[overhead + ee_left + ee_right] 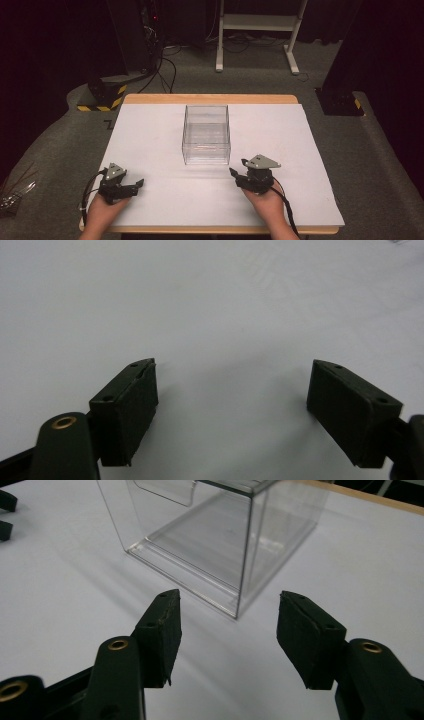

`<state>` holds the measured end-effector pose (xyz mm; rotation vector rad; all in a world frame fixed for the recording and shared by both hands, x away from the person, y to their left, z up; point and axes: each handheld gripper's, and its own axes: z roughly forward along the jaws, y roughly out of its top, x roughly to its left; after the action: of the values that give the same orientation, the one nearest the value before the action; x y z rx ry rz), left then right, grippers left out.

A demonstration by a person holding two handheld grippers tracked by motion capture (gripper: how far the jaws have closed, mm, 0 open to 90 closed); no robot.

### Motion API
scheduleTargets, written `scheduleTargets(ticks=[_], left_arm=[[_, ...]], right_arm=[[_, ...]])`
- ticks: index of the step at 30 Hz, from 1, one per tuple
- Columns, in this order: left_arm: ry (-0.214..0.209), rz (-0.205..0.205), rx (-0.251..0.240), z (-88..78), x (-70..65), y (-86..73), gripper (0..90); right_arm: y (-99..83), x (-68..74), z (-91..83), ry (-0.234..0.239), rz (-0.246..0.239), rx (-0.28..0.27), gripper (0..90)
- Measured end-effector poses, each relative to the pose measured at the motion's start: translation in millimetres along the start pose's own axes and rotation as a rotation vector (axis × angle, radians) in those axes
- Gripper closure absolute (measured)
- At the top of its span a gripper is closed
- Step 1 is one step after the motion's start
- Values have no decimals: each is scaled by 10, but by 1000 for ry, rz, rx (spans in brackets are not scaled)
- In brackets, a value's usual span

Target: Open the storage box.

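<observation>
A clear plastic box (206,134) stands empty and open-topped in the middle of the white-covered table (150,135). My left gripper (136,184) rests near the table's front left, held in a hand, jaws wide apart over bare white surface (232,390). At the front, just right of centre, my right gripper (239,168) is open too, a short way in front of the box's near right corner. In the right gripper view the box (215,535) sits just beyond the open jaws (227,622), its near corner lined up with the gap and not touched.
The wooden table edge (210,98) shows behind the white sheet. On the floor beyond are a white frame stand (255,30), a black-and-yellow striped base (102,95) with cables, and a black base (340,102) at right. The left gripper's jaw tips (5,515) appear far off.
</observation>
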<state>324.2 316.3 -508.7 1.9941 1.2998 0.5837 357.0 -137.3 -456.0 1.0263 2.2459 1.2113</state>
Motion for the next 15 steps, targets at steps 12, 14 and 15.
scheduleTargets(ticks=[12,14,15], left_arm=[[0,-3,0,0,-1,-1,206],[2,4,0,-1,0,-1,206],[3,-1,-2,0,-6,-3,206]], right_arm=[[93,191,206,54,-9,-46,466],[101,196,235,61,6,-66,461],[105,197,246,64,10,-70,464]])
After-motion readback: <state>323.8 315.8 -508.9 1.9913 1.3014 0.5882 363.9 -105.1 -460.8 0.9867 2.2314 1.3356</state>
